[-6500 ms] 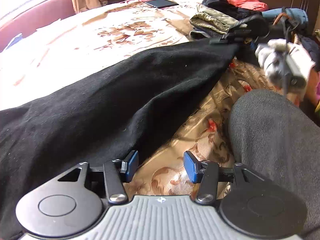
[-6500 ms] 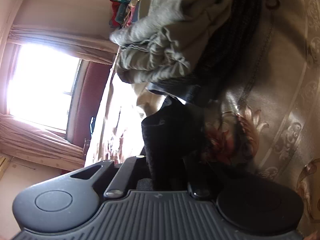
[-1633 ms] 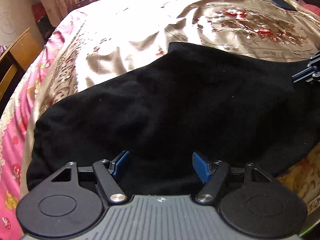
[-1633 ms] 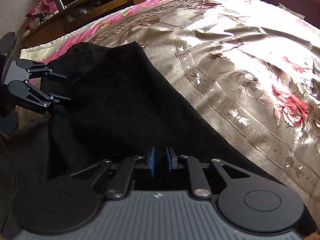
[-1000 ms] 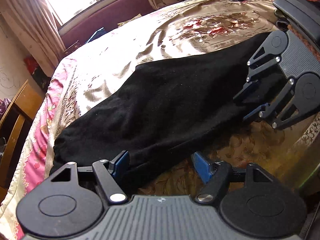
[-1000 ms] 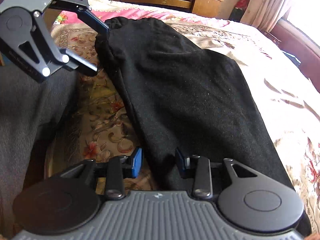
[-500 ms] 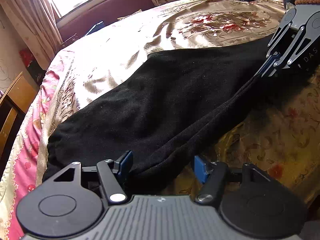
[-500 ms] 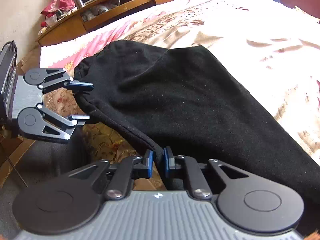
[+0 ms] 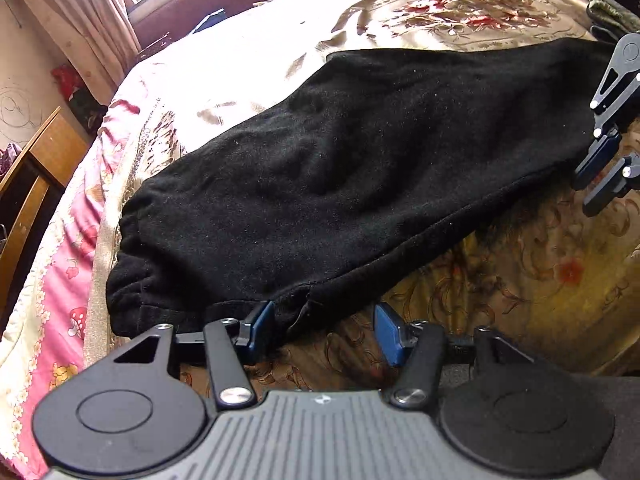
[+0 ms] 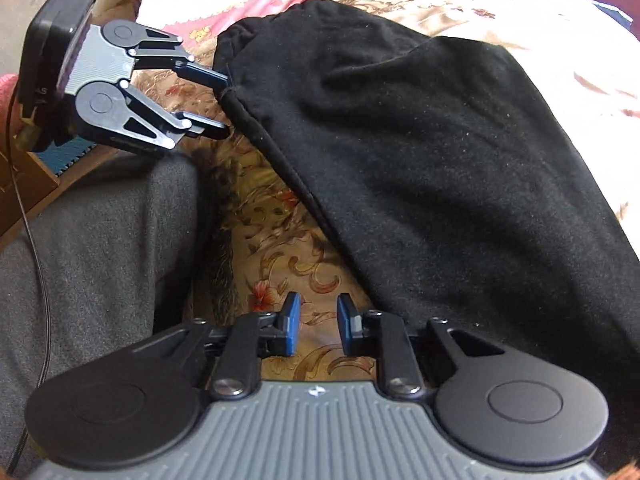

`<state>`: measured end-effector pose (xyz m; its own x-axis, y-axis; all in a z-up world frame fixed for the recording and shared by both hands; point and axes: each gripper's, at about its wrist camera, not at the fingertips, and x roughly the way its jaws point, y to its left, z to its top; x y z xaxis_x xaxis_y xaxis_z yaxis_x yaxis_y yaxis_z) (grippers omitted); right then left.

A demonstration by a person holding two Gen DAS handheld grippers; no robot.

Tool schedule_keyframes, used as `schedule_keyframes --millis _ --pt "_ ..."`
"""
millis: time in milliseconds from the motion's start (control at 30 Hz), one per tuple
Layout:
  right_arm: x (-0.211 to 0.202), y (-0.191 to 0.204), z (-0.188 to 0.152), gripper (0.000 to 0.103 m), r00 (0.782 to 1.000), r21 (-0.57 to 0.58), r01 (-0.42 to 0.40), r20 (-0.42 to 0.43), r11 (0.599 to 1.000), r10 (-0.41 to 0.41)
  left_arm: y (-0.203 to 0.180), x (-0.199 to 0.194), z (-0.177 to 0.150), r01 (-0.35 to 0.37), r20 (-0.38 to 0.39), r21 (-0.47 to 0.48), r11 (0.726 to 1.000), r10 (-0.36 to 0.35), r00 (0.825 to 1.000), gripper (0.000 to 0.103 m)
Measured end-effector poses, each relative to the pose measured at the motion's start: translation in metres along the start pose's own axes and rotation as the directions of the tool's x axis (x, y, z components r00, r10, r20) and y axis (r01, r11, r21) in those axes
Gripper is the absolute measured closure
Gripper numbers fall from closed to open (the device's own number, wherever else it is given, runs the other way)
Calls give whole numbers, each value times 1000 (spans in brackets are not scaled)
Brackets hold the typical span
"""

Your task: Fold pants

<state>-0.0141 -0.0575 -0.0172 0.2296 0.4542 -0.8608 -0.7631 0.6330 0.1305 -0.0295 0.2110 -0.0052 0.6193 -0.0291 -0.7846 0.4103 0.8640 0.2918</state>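
Black pants (image 9: 360,168) spread flat across floral bedspread (image 9: 520,272), near its front edge. Left gripper (image 9: 324,330) half open and closing, corner hem of pants between its jaws, not yet pinched. Right gripper (image 10: 318,330) narrowly parted and opening, empty, just beside pants' long edge. Fabric likely soft, limp, light; best gripped at hems and corners.

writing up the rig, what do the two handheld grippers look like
Both match: the left gripper and right gripper have ribbed grey bodies, black linkage arms with silver screws, round black discs and blue-padded fingers. A black cable trails from the left one.
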Motion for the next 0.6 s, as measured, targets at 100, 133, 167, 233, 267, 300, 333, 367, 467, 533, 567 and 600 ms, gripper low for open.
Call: schedule_keyframes --millis 100,133,167,233,267,300,333,367,467,533,567,600 --pt "-10 3 1 76 997 -10 14 71 1000 -13 -5 -5 0 -8 19 16 1000 8 1000 35" --pt "-10 5 2 73 995 -32 39 90 999 -36 -6 -4 1 -20 24 26 999 19 1000 35" --pt "-8 8 4 66 993 -69 71 101 995 -64 -7 -1 2 -29 25 37 999 28 999 35" --pt "2 14 10 62 988 -132 126 104 983 -112 -8 7 6 -42 18 60 997 41 999 35" --pt "7 15 12 62 988 -150 132 103 980 -118 -8 9 7 -46 17 71 996 45 999 35" --pt "12 16 13 62 987 -165 144 101 976 -128 -9 10 8 -49 14 81 996 48 999 35" --pt "16 16 14 64 984 -177 162 99 971 -146 -9 12 9 -53 13 93 994 52 999 35" --pt "19 16 16 69 982 -180 178 88 967 -164 -9 14 9 -59 12 107 992 58 998 35" --pt "14 -1 28 94 989 -58 133 70 989 -129 -4 17 13 -93 7 149 985 93 996 37" --pt "3 -14 34 96 990 21 110 92 994 -112 4 15 19 -89 21 128 988 87 996 48" --pt "-3 -20 37 97 989 57 99 105 993 -105 11 13 23 -83 32 101 991 80 996 53" --pt "-9 -25 40 98 987 98 91 121 991 -103 17 11 26 -81 44 77 994 78 996 55"
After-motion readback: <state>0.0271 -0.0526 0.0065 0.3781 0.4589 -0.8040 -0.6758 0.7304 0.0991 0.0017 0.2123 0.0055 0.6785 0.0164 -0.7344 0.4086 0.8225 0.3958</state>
